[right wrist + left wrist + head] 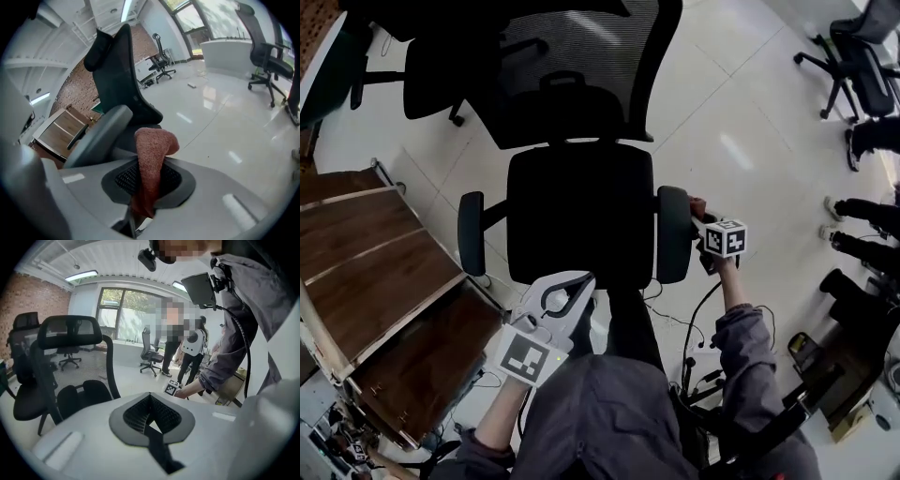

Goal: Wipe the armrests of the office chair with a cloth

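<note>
Two hand-held grippers show: the left hand-held gripper [574, 291] and the right hand-held gripper [701, 218]. Each carries one marker cube [526, 359] [725, 237]. One cloth [151, 154] is pinched in the right one's jaws. There are three office chairs: the nearest chair [579, 220], beside both grippers, with two armrests [471, 232] [673, 234], and two farther chairs [431, 75] [862, 66] beyond them.

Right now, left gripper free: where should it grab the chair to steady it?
Probably the left armrest: come from above, jaws across its narrow width. The pad is long, slim and nearest the left gripper, whose shut jaws must open first.
</note>
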Available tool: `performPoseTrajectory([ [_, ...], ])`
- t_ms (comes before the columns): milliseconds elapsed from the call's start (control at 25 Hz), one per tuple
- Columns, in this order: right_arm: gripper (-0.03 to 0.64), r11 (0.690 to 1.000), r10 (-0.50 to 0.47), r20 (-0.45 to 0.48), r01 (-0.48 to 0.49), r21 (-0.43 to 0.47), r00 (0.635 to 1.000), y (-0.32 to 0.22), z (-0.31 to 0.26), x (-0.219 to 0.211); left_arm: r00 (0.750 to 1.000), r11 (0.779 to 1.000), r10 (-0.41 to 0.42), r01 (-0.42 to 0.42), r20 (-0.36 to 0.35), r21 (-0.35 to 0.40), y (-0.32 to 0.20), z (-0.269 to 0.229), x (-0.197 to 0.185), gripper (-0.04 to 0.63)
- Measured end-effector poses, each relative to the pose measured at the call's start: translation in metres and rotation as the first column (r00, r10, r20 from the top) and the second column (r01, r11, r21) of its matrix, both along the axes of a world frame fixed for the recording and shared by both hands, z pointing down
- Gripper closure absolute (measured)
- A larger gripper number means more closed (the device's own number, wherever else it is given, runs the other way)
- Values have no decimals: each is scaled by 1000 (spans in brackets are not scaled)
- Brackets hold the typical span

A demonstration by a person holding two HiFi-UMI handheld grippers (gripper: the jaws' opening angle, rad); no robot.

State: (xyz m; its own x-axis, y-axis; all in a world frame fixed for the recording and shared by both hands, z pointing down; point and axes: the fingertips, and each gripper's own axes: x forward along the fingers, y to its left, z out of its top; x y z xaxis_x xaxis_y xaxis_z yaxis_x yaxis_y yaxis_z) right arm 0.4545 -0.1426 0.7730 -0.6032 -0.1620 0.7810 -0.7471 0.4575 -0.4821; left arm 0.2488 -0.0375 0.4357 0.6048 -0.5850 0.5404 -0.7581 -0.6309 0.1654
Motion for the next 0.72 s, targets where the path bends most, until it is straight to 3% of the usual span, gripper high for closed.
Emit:
performPoseTrajectory([
  [200, 558, 998, 12, -30, -14, -66, 999, -4, 56, -7, 999, 998, -35, 34, -9, -58, 4, 35, -3, 578],
  [360, 558, 997, 12, -27, -14, -81, 1000, -11, 69, -15, 1000, 996, -28, 27, -8, -86, 12, 48, -2, 578],
  [520, 558, 997, 10, 46, -6, -77, 999, -11, 46, -15, 999, 996, -39, 38, -19, -80, 11, 45, -5, 578],
  [720, 561, 1000, 3, 153, -5, 9, 988, -10, -25, -10, 999, 998, -31, 29, -27, -46, 5, 35, -6, 578],
])
